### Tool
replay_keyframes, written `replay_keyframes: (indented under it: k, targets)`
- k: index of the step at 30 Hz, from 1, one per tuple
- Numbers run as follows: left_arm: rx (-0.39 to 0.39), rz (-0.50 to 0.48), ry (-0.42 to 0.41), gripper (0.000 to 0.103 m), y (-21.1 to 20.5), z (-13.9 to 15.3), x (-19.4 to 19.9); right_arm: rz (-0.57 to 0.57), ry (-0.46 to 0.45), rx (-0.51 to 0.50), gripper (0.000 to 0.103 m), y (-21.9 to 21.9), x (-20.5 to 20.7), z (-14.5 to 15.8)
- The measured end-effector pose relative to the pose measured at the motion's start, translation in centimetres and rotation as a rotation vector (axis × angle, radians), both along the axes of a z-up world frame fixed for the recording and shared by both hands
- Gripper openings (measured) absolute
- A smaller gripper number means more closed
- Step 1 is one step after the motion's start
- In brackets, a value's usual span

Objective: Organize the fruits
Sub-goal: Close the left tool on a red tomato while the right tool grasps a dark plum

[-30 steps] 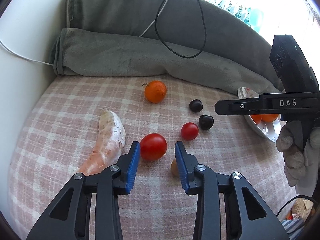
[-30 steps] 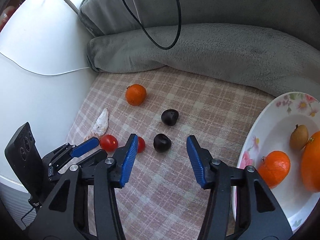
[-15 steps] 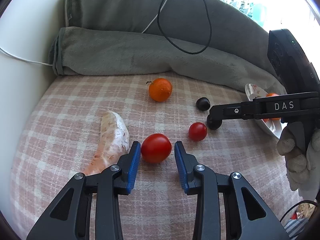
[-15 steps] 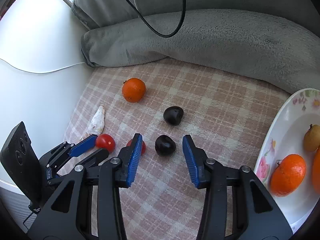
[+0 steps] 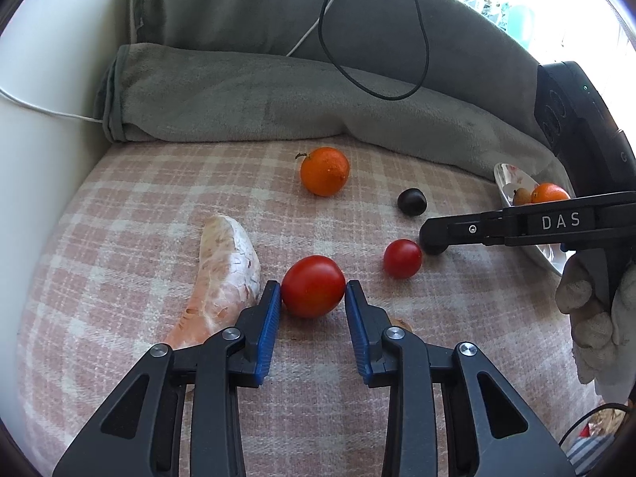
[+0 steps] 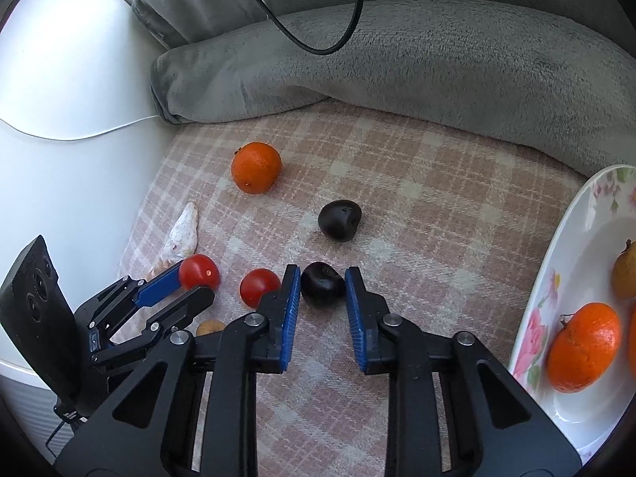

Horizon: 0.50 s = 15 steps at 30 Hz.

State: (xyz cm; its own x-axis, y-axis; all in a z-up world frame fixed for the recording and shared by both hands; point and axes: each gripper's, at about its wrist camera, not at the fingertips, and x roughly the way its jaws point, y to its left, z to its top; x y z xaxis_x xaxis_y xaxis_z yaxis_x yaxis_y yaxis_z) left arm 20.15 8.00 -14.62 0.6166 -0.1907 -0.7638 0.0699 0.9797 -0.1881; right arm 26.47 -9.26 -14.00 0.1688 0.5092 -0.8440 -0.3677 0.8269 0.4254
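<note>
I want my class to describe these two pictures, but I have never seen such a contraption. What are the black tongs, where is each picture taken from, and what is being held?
There is no robot here. A person holds a two-finger gripper in each hand, and a camera on each looks along its blue-padded fingers. One picture is the left gripper's view, the other the right's.

The left gripper is closed on a big tomato. The right gripper is closed on a dark plum.

On the checked blanket lie an orange, a small tomato and a second plum. A flowered plate already holds fruit.
</note>
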Motion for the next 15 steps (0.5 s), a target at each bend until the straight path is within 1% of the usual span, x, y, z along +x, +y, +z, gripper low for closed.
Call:
replay_keyframes:
  k: [7, 15]
  targets:
    - [-0.001, 0.011, -0.018, 0.031, 0.1, 0.7, -1.0, -0.003, -0.025, 0.013, 0.023, -0.9, -0.6, 1.1]
    - [-0.012, -0.007, -0.058, 0.031, -0.6, 2.4, -2.2, -0.007, -0.083, 0.033, 0.023, -3.4, -2.2, 4.1]
